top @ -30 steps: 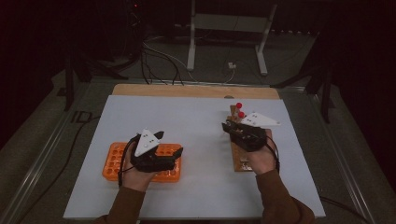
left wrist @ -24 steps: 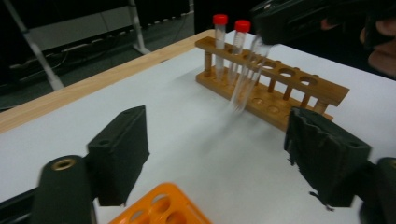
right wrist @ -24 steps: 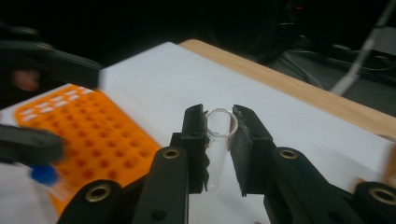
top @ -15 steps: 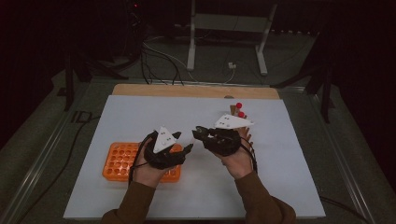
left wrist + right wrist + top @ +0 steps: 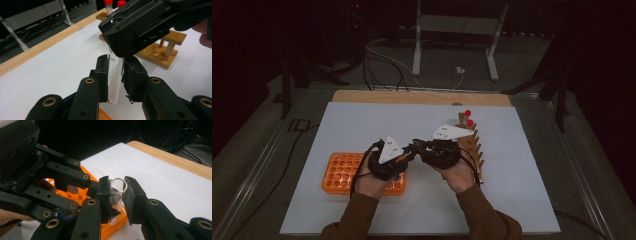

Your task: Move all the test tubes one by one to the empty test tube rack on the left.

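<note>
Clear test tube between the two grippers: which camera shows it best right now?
The left gripper view: the clear test tube shows along its length, rounded bottom included, between the left gripper pads. The right gripper view shows its open rim, in the right gripper. In the high view it's hidden where both grippers meet.

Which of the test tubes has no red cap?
The clear test tube clamped between both grippers' jaws: its mouth is open, while the two tubes standing in the wooden rack wear red caps.
</note>
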Available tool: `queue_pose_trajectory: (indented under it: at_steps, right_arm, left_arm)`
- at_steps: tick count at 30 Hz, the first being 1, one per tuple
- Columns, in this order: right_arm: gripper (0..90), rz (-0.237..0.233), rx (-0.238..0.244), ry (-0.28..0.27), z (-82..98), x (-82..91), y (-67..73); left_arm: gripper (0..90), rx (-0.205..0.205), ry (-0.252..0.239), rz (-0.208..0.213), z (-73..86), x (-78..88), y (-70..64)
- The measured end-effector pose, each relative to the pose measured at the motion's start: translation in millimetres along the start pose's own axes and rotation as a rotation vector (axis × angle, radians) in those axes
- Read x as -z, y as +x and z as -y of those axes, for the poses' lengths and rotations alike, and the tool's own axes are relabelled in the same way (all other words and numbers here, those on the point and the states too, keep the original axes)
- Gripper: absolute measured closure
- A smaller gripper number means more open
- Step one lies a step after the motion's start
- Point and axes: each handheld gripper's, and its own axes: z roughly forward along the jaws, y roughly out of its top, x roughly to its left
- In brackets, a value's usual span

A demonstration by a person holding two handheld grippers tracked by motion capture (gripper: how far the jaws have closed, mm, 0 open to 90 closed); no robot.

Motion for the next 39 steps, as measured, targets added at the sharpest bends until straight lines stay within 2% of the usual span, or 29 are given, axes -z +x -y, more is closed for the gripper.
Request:
queue_pose_trajectory:
  at_steps: [3, 8, 14, 18, 24, 31, 39]
  right_arm:
    - [74.4, -0.001, -0.009, 0.000, 1.5, -0.4, -1.4]
    - [48.8, 0.007, -0.033, -0.031, 2.5, 6.5, -9.2]
    - [29.1, 0.085, -0.033, -0.035, 11.7, 17.8, -24.8]
    - [17.8, 0.152, -0.037, -0.023, 26.5, 25.6, -37.7]
    - [12.9, 0.205, -0.063, -0.024, 45.2, 40.1, -54.2]
    - [10.8, 0.242, -0.075, -0.031, 56.5, 55.7, -63.9]
    - [10.9, 0.258, -0.095, -0.030, 64.9, 61.9, -69.4]
  left_arm:
    - [76.1, 0.002, 0.005, -0.004, 0.6, -1.1, 1.0]
    - [76.3, 0.044, -0.002, -0.033, 5.6, 2.0, 11.6]
    - [76.4, 0.091, -0.008, -0.073, 16.2, 11.5, 21.8]
    - [76.4, 0.129, -0.013, -0.075, 28.1, 19.6, 26.2]
    - [76.4, 0.184, -0.018, -0.074, 46.7, 32.4, 30.6]
    - [76.4, 0.223, -0.022, -0.065, 64.3, 48.2, 31.9]
    - [76.3, 0.239, -0.025, -0.025, 80.8, 61.0, 22.0]
